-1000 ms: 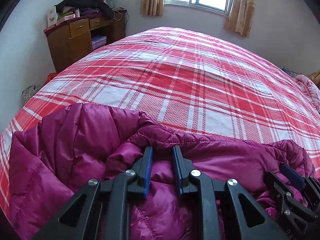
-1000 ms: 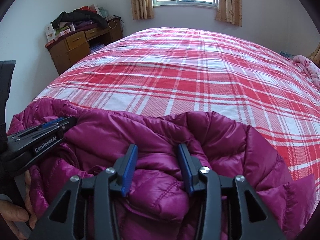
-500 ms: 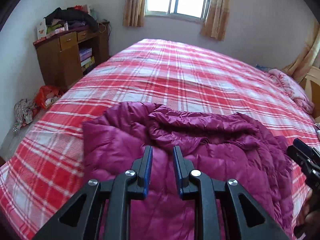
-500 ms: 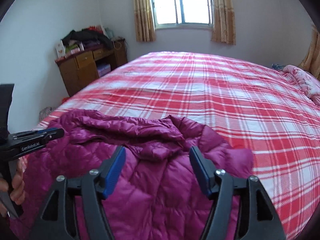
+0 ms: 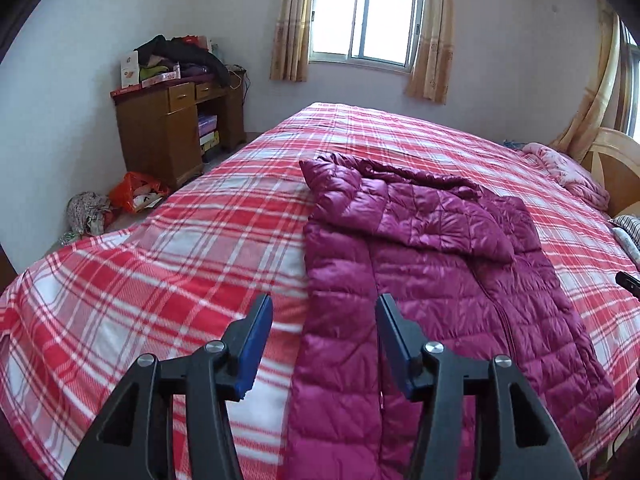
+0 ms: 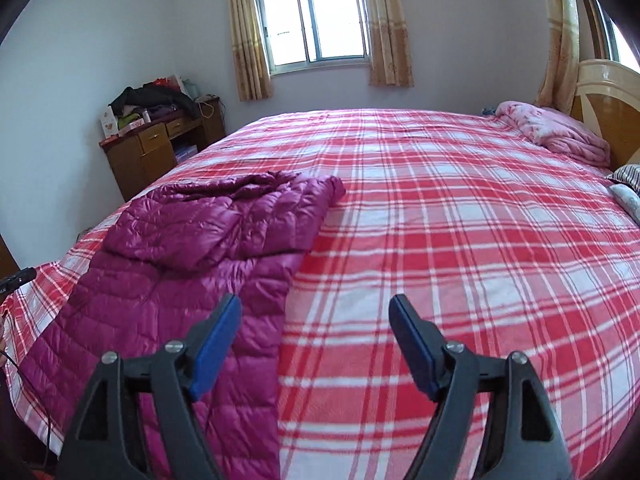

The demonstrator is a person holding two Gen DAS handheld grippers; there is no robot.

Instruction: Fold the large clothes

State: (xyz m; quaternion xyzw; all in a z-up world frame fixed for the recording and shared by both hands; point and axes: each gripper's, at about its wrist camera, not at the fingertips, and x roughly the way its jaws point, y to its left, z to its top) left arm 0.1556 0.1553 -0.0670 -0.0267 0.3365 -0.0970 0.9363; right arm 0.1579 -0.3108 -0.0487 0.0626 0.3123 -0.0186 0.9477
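Observation:
A magenta quilted down jacket (image 5: 432, 264) lies flat on the red plaid bed (image 5: 192, 264), its upper part folded down over the body. It also shows in the right wrist view (image 6: 200, 248). My left gripper (image 5: 324, 320) is open and empty, raised above the jacket's left near edge. My right gripper (image 6: 316, 320) is open and empty, raised above the bedspread (image 6: 460, 240) just right of the jacket's right edge. The tip of the right gripper shows at the right edge of the left wrist view (image 5: 628, 282).
A wooden desk (image 5: 168, 128) piled with clothes stands against the far left wall, bags (image 5: 136, 192) on the floor beside it. A pink blanket (image 6: 556, 132) and the headboard (image 6: 604, 96) are at the far right. A window (image 6: 316, 20) is in the far wall.
Both grippers let go of the jacket, opened and pulled back and up. The jacket, bunched in the jaws a second ago, now lies flat on the bed with its top folded down.

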